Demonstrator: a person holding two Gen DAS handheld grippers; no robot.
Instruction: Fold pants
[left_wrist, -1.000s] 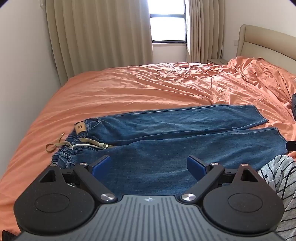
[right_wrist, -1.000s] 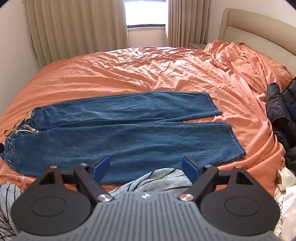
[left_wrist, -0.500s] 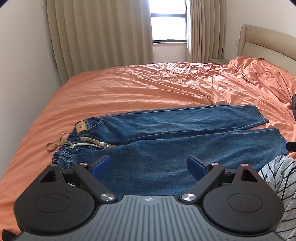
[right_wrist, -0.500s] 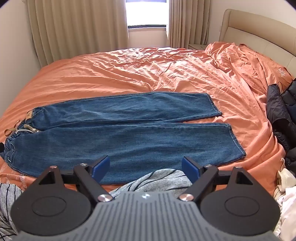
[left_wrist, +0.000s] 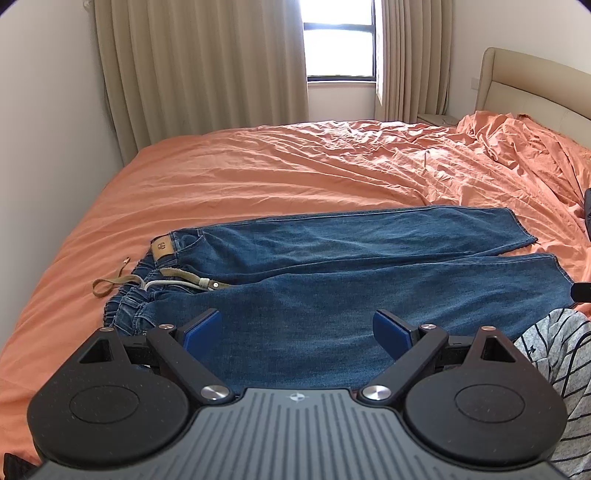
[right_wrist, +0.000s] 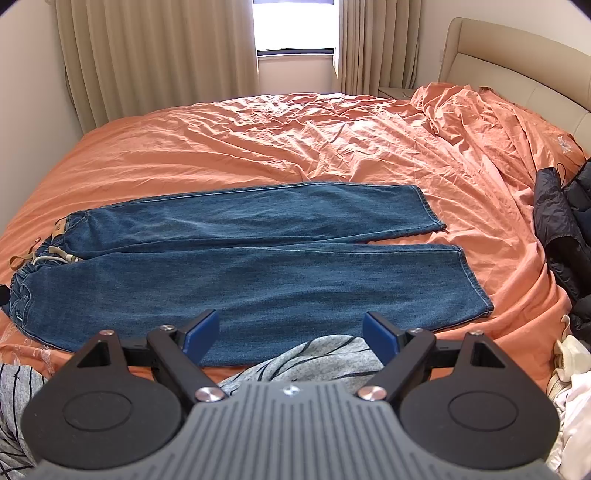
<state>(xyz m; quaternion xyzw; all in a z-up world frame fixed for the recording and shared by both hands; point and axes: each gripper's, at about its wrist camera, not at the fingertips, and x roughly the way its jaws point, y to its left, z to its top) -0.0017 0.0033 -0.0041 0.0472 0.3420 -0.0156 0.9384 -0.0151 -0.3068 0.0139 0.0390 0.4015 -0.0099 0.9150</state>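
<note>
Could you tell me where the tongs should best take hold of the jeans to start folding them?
Probably the near leg's hem and the waistband, approached low from the near bed edge. The jeans lie flat, legs side by side, so those ends give grippable edges. Left tongs and right tongs are open.

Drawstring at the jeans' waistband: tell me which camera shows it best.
The left wrist view. There the drawstring lies near the frame's middle, its tan loop on the orange sheet and its white cord across the jeans. The right wrist view squeezes the drawstring small against the left edge.
</note>
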